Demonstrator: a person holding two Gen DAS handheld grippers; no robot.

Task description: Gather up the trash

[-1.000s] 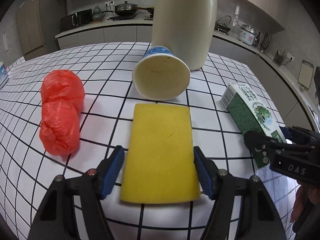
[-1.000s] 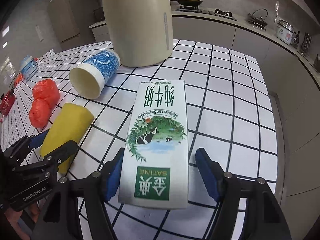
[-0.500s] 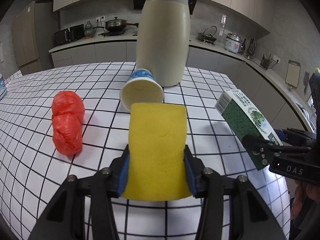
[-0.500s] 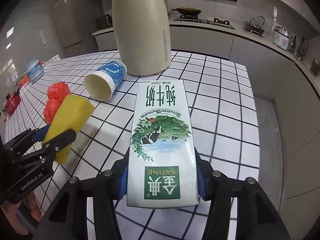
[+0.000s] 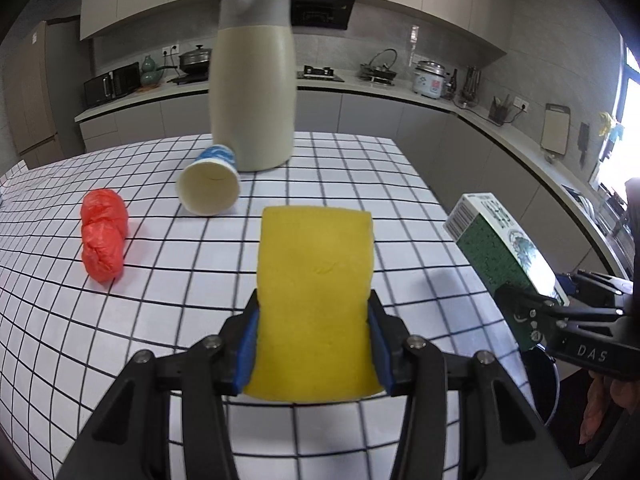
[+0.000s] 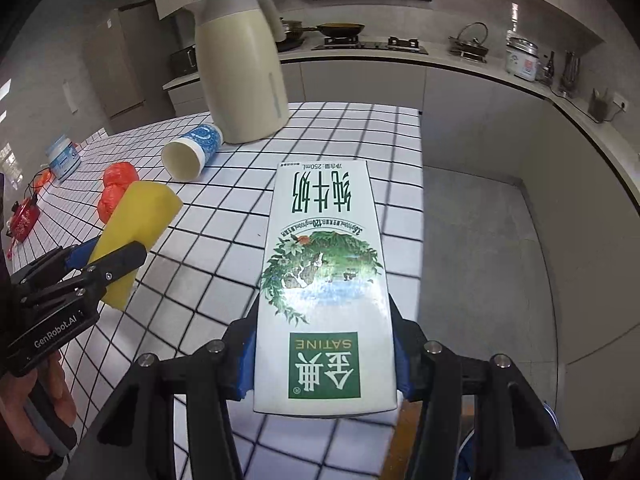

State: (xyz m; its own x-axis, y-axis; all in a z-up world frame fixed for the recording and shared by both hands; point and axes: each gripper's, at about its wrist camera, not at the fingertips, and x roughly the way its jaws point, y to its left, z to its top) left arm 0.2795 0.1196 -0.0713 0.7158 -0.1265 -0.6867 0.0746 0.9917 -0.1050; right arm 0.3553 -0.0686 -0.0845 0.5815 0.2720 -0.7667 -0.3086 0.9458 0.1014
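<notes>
My left gripper (image 5: 312, 340) is shut on a yellow sponge (image 5: 316, 292) and holds it up above the checked table (image 5: 168, 288). My right gripper (image 6: 324, 352) is shut on a green and white milk carton (image 6: 324, 280), lifted over the table's right edge. The carton also shows in the left wrist view (image 5: 504, 248), and the sponge in the right wrist view (image 6: 136, 224). A red plastic bag (image 5: 102, 236) and a tipped blue and white paper cup (image 5: 210, 188) lie on the table.
A tall cream thermos jug (image 5: 252, 96) stands behind the cup. A dark bin's rim (image 5: 540, 376) shows below the table's right edge. A small white tub (image 6: 62, 156) and a red object (image 6: 24, 216) sit far left. Kitchen counters run behind.
Both grippers closed on their objects, the left on the sponge and the right on the carton, and lifted them up and back from the table.
</notes>
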